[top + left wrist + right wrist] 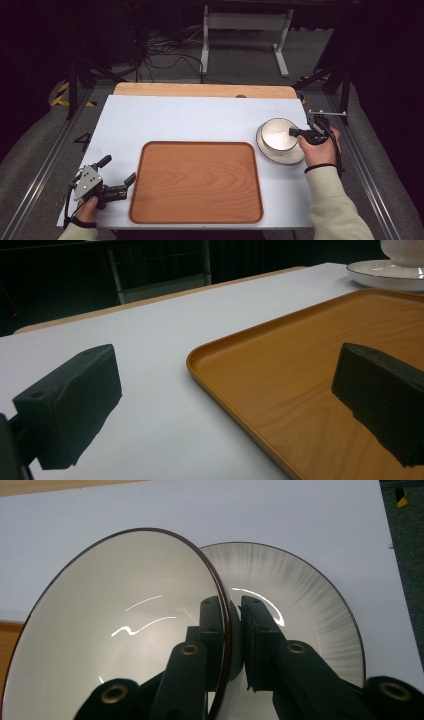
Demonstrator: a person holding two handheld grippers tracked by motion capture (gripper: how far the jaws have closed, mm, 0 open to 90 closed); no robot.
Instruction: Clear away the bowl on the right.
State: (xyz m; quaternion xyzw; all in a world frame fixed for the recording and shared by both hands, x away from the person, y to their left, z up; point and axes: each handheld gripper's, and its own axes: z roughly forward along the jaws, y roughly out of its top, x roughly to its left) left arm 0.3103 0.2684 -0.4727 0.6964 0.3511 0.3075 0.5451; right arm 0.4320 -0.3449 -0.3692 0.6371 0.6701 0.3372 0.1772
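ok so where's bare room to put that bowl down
The tray is bare all over. The white mat is free behind the tray, left of the plate. It is crowded at the plate, where the right hand-held gripper grips the bowl, and around the left hand-held gripper.

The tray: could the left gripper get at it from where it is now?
Probably yes. The left gripper sits open right beside the tray's left rim, and the table between them is bare. The right gripper is busy with the bowl.

white table (200, 120) with wooden tray (196, 182) and plate (280, 156)
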